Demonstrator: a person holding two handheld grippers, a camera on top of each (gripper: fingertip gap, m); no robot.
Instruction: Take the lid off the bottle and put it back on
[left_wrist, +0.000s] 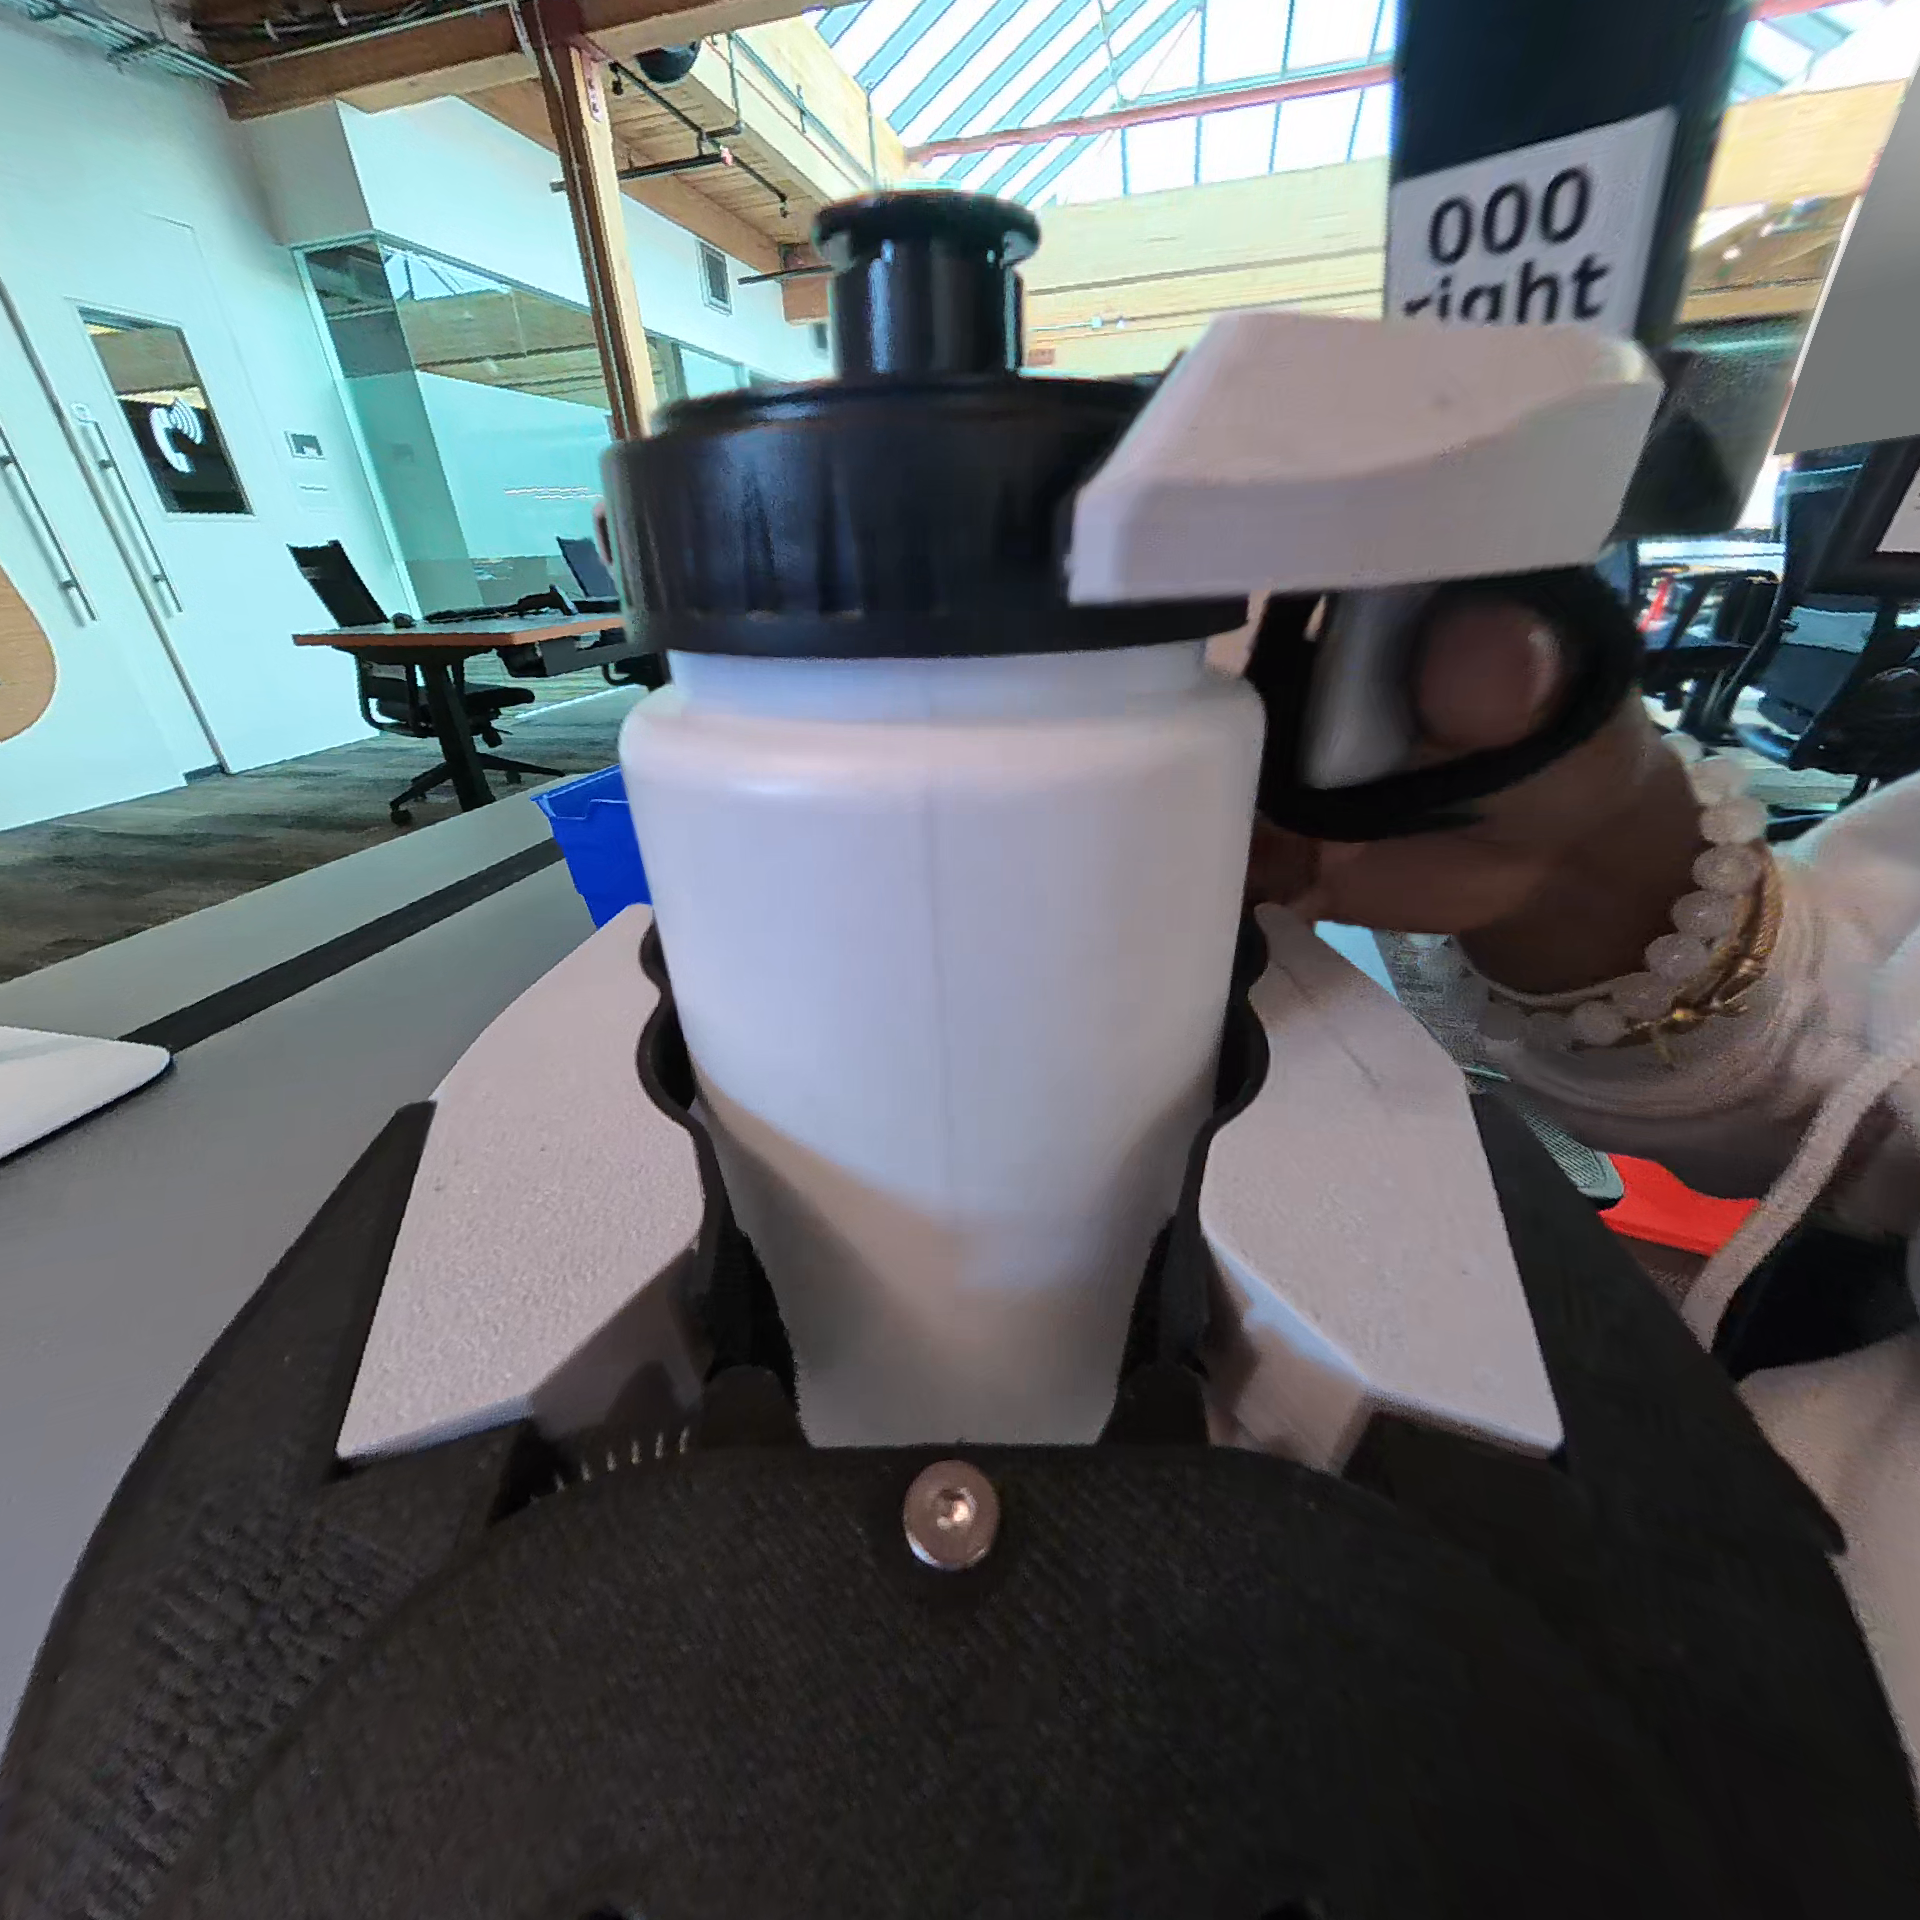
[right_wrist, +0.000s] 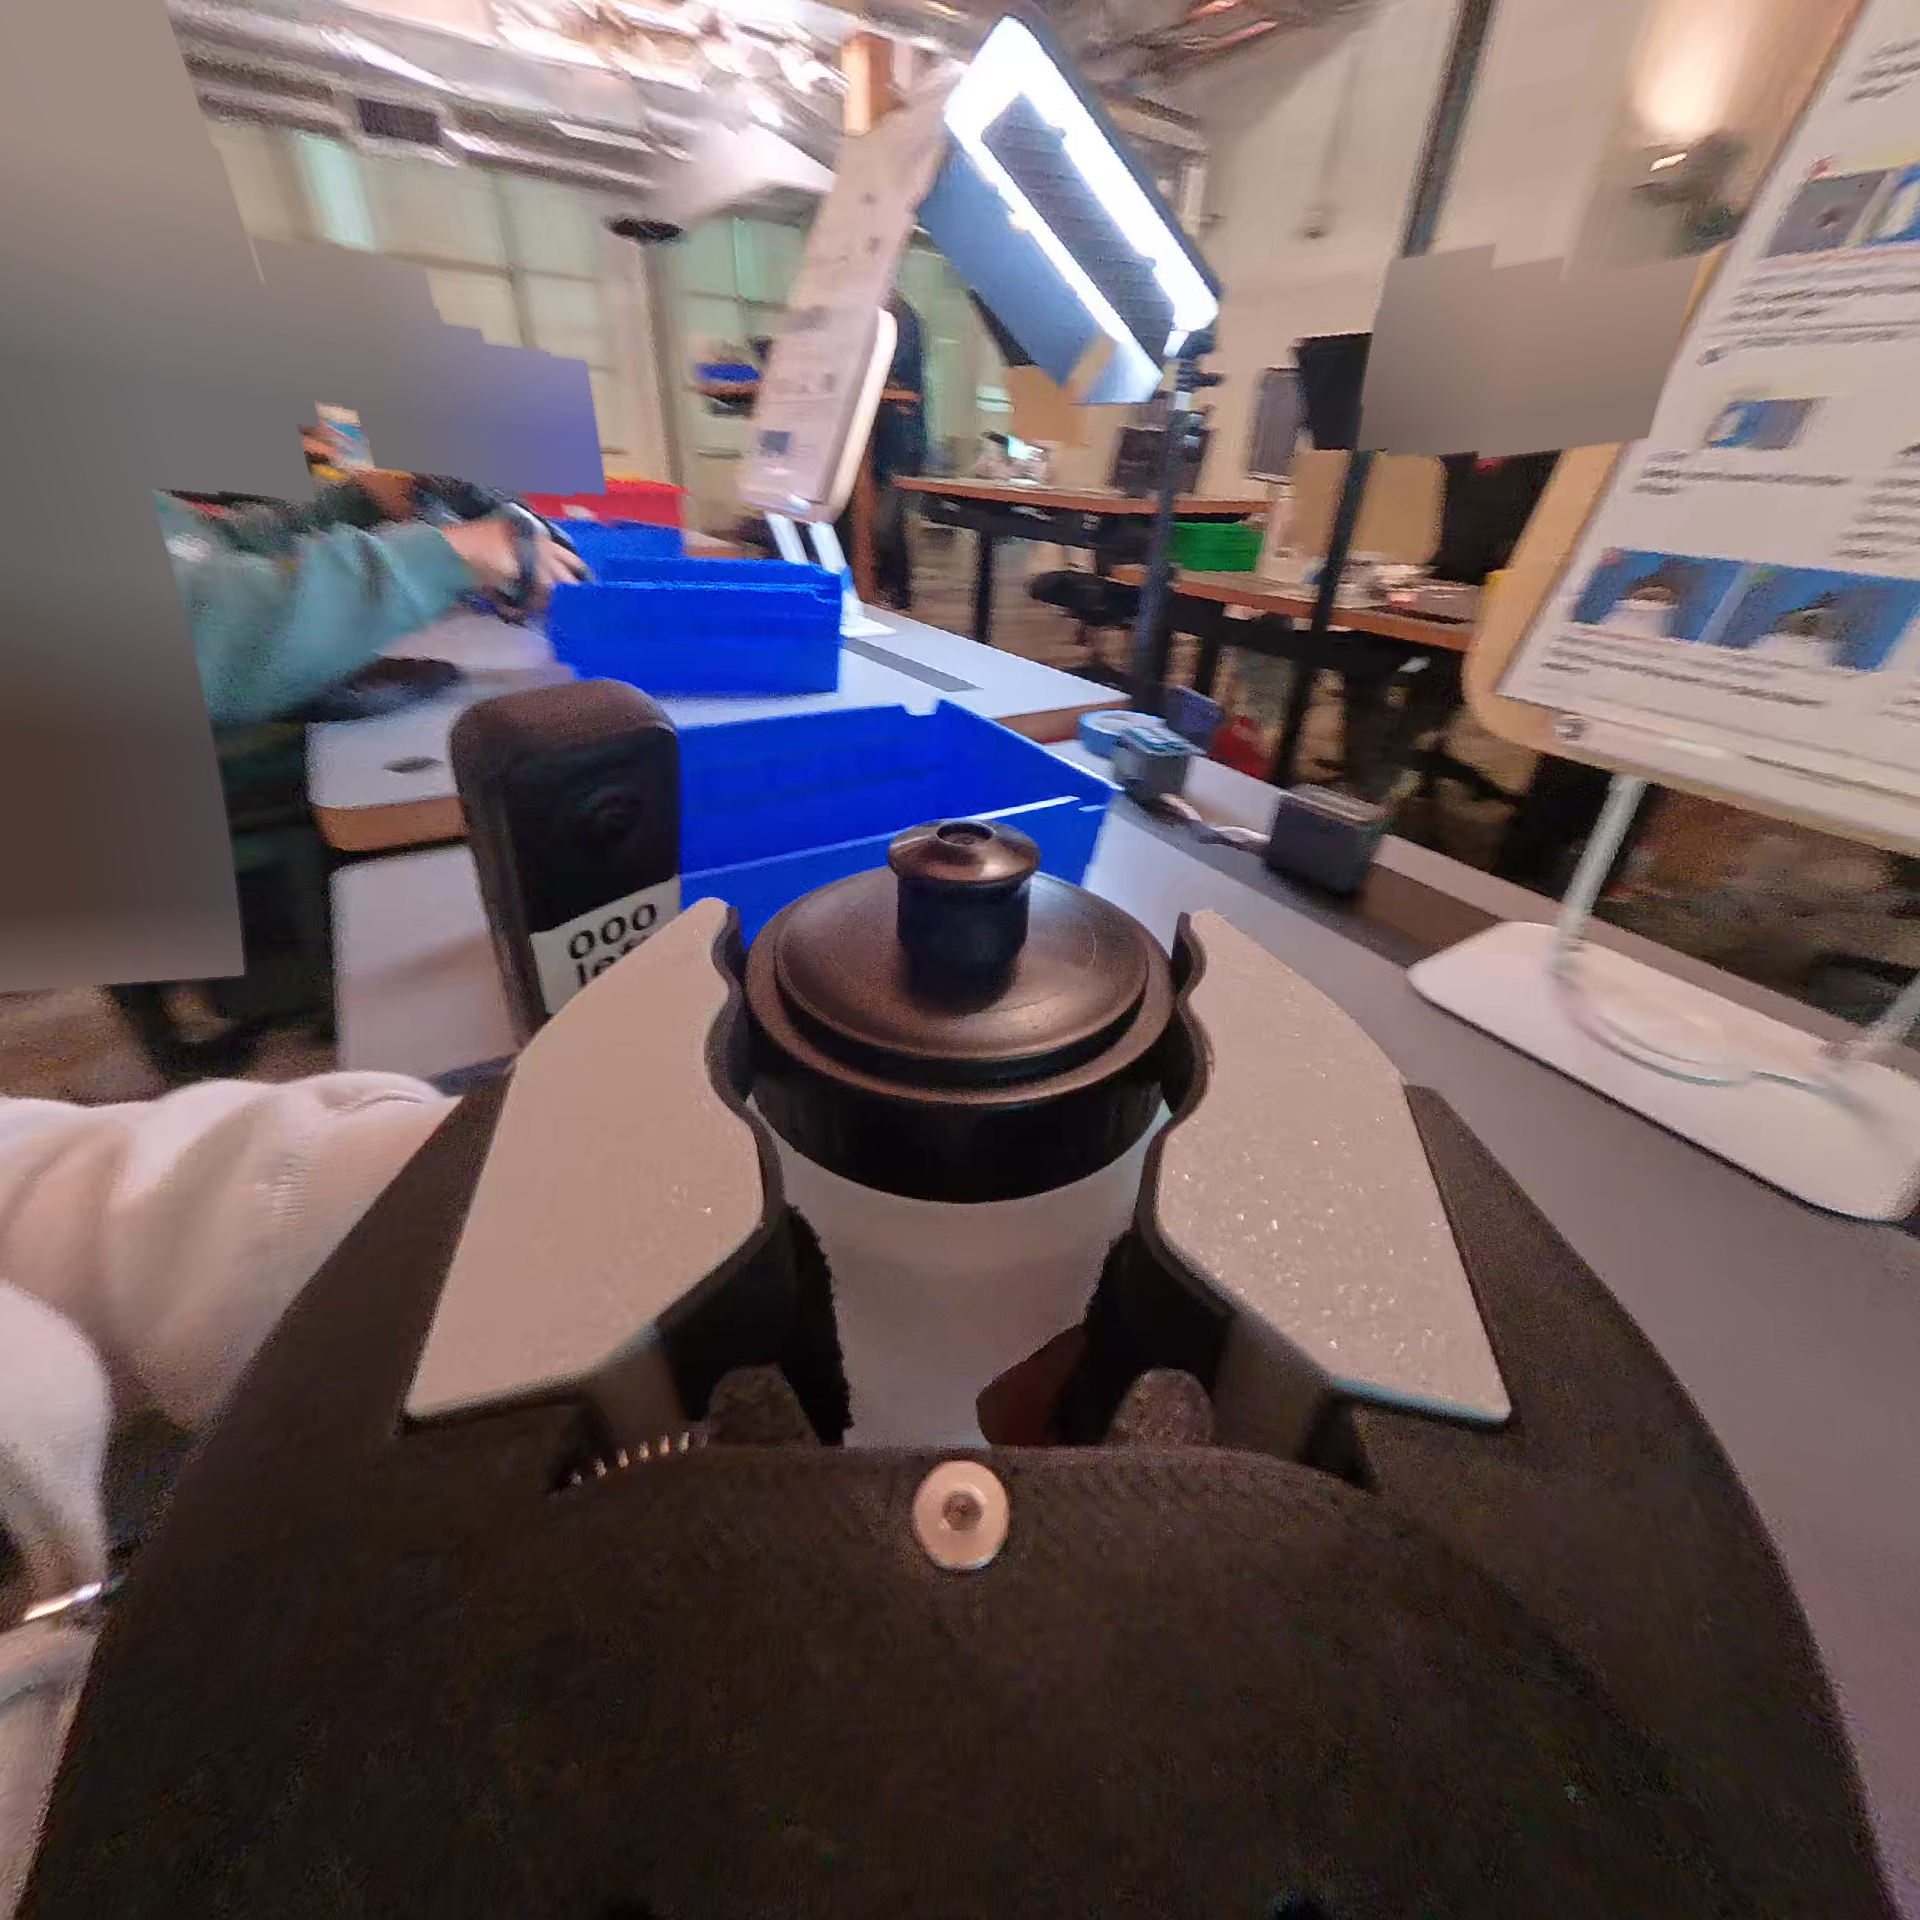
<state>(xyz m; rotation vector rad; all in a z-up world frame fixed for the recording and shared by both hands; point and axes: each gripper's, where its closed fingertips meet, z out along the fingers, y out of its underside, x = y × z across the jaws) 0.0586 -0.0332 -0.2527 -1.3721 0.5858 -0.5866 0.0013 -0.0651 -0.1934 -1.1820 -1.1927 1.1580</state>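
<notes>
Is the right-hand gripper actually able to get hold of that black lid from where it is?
Probably yes. The right gripper already has its fingers on either side of the black lid, apparently touching its ribbed rim, with nothing between. The left gripper holds the white bottle lower down, clear of it.

Background: blue bins (right_wrist: 883, 790) are set on the grey table (right_wrist: 1558, 1226); a tilted light panel (right_wrist: 1081, 208) is mounted behind; office chairs (left_wrist: 416, 665) are seen.
</notes>
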